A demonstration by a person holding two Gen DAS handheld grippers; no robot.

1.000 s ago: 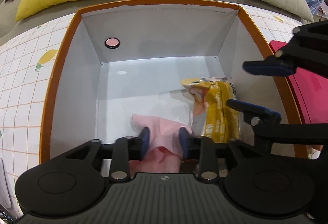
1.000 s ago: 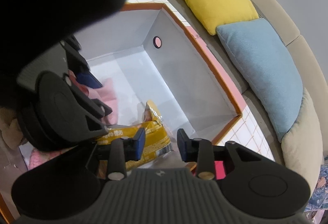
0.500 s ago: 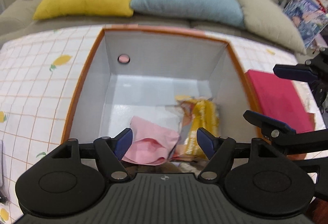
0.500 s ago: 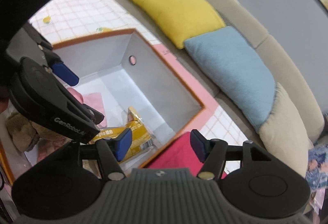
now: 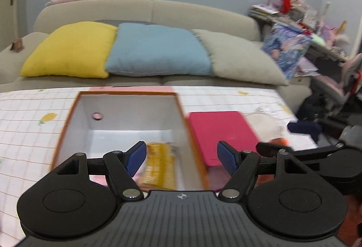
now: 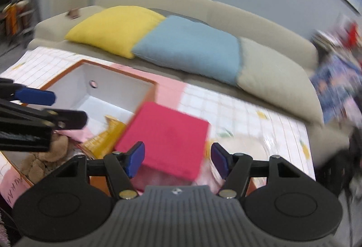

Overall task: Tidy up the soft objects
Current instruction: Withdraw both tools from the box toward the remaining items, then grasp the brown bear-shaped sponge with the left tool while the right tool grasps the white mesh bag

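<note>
An orange-rimmed white box [image 5: 67,120] stands on the checked table. Inside it lie a yellow snack packet [image 5: 158,165] and a pink cloth [image 5: 99,179]. My left gripper [image 5: 181,157] hangs open above the box's near end, with nothing between its blue pads. Right of the box lies a folded red cloth [image 5: 217,131], and beside that a clear bag [image 5: 264,125] with something beige in it. In the right wrist view my right gripper [image 6: 177,157] stands open over the red cloth [image 6: 167,134] without pressing it. A brown plush [image 6: 45,156] sits in the box's near corner.
A beige sofa [image 5: 203,14] runs behind the table with yellow [image 5: 70,50], blue [image 5: 158,50] and grey-beige [image 5: 239,59] cushions. The checked tablecloth [image 5: 27,111] spreads left of the box. A cluttered shelf [image 5: 291,21] and dark furniture stand at the far right.
Both grippers opened, the left letting go of the pink cloth and the right of the yellow packet. Both rose and drew back from the box; the right now faces the red cloth.
</note>
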